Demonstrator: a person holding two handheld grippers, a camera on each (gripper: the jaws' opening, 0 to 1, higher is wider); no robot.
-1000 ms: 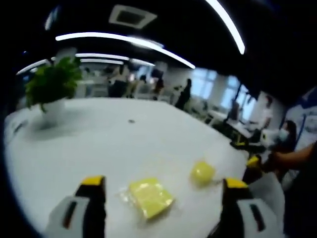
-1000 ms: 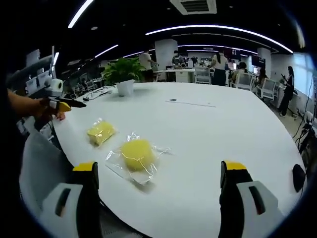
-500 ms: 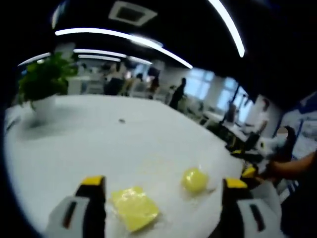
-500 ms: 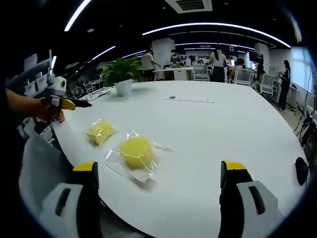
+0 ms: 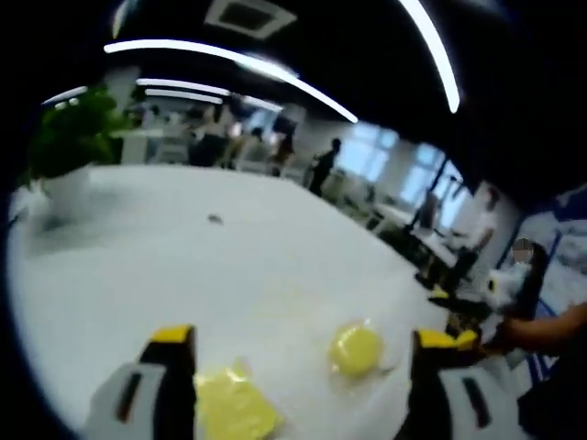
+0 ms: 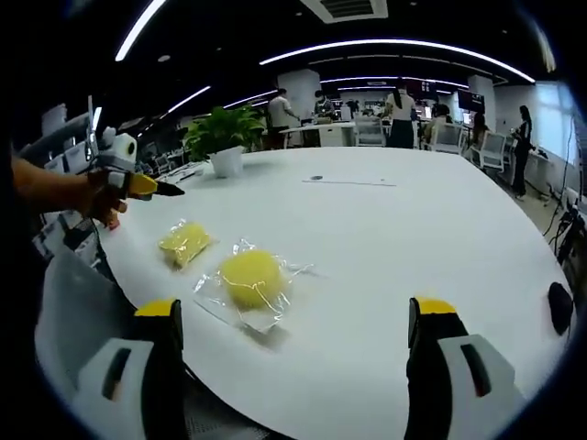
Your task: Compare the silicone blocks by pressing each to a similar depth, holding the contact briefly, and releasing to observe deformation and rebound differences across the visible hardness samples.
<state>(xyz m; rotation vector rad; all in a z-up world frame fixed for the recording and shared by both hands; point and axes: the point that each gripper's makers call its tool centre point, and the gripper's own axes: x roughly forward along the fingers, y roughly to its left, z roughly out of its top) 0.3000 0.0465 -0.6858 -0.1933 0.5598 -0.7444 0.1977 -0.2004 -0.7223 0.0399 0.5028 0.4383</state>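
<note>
Nearest in the right gripper view, the right hand-held gripper [image 6: 292, 367] has its jaws spread wide and grasps nothing, hanging over the near edge of the white counter [image 6: 422, 229]. Just ahead of it lies a round yellow silicone block [image 6: 249, 278] sealed in a clear bag. Just beyond that, toward the left, lies a squarer yellow silicone block [image 6: 184, 243], also bagged. The two lie close together but apart, probably so each can be pressed in turn.

In the left gripper view, which is blurred, the left hand-held gripper [image 5: 303, 376] is likewise released and empty, with the squarer block by its left jaw and the round block between the jaws further off. Neither block is touched yet, so no pressing has begun.

Further back stands a potted plant [image 6: 223, 137]. Beyond the counter, an open office holds desks and several people [image 6: 401, 117] under long ceiling lights.
</note>
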